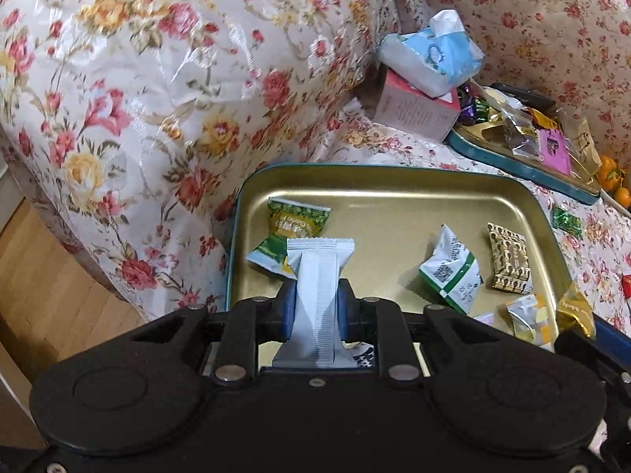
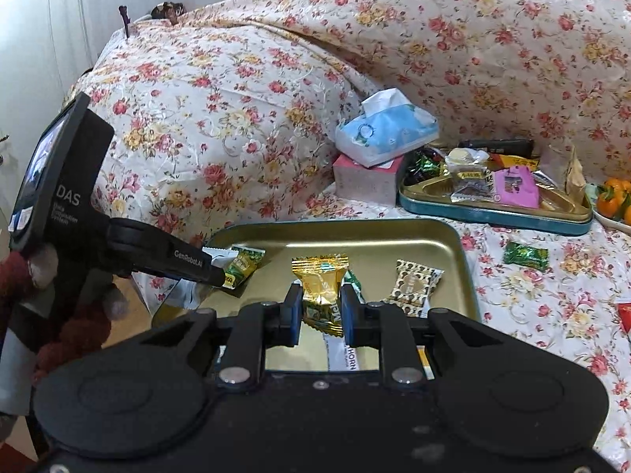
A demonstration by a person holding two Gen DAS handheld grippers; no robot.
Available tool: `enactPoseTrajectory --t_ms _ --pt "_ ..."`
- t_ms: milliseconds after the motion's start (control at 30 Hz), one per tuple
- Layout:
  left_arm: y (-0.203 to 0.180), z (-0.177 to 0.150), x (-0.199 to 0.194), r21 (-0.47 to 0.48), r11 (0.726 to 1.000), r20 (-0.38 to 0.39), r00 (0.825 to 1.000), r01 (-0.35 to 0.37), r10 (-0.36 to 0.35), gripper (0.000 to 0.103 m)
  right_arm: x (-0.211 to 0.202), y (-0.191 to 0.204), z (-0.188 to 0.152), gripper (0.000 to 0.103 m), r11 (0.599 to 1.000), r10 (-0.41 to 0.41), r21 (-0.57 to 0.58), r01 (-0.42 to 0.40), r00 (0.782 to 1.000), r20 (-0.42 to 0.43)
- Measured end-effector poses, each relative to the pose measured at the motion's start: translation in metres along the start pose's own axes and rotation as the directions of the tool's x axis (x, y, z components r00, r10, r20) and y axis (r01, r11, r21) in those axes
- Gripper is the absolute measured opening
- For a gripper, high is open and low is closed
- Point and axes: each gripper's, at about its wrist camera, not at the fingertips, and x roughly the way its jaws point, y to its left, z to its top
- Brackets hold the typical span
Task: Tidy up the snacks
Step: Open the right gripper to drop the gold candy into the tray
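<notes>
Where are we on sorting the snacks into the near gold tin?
Partly done. The near gold tin already holds several packets, including a green one and a brown patterned one. In hand: the left gripper clamps a white packet, the right gripper a gold candy. Left: the green candy on the cover and the far tin's pile.

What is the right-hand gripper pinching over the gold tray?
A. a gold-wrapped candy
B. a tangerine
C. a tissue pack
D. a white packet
A: the right gripper has its blue pads closed on a gold-wrapped candy above the gold tray.
</notes>
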Motion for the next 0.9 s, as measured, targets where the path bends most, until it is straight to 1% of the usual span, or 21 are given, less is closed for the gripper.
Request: enactPoseTrajectory --t_ms 133,200,300,433,533,633,700,900 --pt "0.007 -0.001 0.003 -0.019 1.0 -0.006 1.0 0.005 -0.005 0.028 0.008 0.004 0.0 0.022 1.0 -0.005 -0.006 0.005 1.0 -0.014" --pt "0.01 -0.003 0.003 -0.043 0.999 -0.01 1.0 0.01 -0.01 0.028 0.012 0.006 0.0 0.022 1.0 -0.005 -0.005 0.005 1.0 -0.018" --pt "0.009 -0.005 0.002 -0.056 0.998 -0.02 0.999 0.033 -0.034 0.028 0.017 0.008 0.0 0.022 1.0 -0.01 -0.012 0.01 1.0 -0.021" --pt "0.004 -0.006 -0.003 -0.029 1.0 0.01 1.0 -0.004 0.004 0.028 0.027 0.012 0.0 0.022 1.0 -0.001 -0.015 0.0 1.0 -0.025" --pt "0.004 -0.007 -0.005 -0.013 1.0 0.022 0.999 -0.029 0.029 0.029 0.039 0.015 0.001 0.022 1.0 -0.009 -0.019 0.009 0.999 -0.039" --pt "0.003 -0.008 -0.005 0.0 1.0 0.024 0.999 -0.027 0.027 0.031 0.045 0.017 0.002 0.022 1.0 -0.013 -0.02 0.012 0.999 -0.043" --pt "0.004 -0.007 -0.005 -0.006 1.0 0.02 1.0 -0.014 0.014 0.035 0.049 0.018 0.003 0.022 1.0 -0.016 -0.027 0.015 0.999 -0.045" --pt "0.008 -0.008 -0.009 -0.041 0.999 0.017 1.0 -0.011 0.012 0.035 0.06 0.023 0.007 0.022 0.999 -0.007 -0.041 0.005 0.998 -0.064"
